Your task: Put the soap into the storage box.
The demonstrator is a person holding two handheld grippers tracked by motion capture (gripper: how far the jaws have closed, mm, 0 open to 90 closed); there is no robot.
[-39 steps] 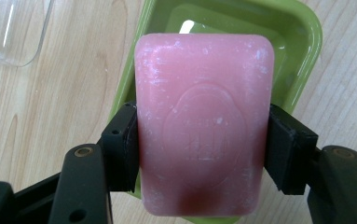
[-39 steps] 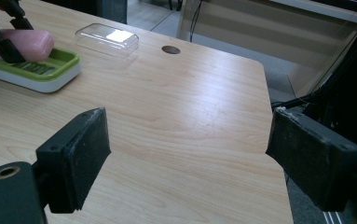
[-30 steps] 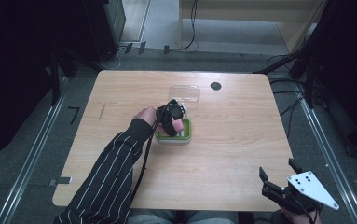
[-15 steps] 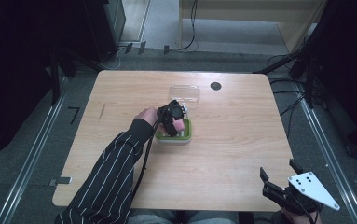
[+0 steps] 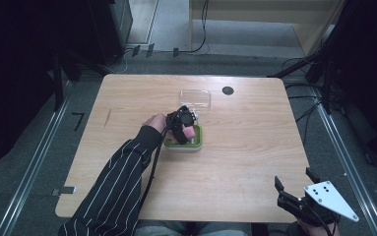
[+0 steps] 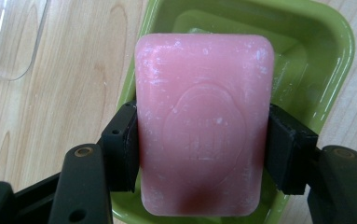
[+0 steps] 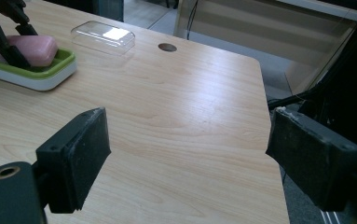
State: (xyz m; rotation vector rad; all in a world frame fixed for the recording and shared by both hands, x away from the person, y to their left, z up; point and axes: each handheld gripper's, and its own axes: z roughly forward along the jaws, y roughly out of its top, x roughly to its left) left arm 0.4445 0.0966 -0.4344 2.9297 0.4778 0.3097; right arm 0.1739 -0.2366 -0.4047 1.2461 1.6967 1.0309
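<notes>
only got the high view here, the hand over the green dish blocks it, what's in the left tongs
Observer: In the left gripper view, the left tongs are shut on a pink soap bar, pads on its two long sides.
Operator: is the soap over the dish or off to the side
Observer: Over it; the green soap dish shows behind the bar on three sides.
Operator: is anything stamped on the bar
Observer: Yes, a round embossed mark in the middle of its face, too faint to read.
Operator: right tongs holding anything
Observer: No. In the right gripper view the right tongs stand open over bare table.
</notes>
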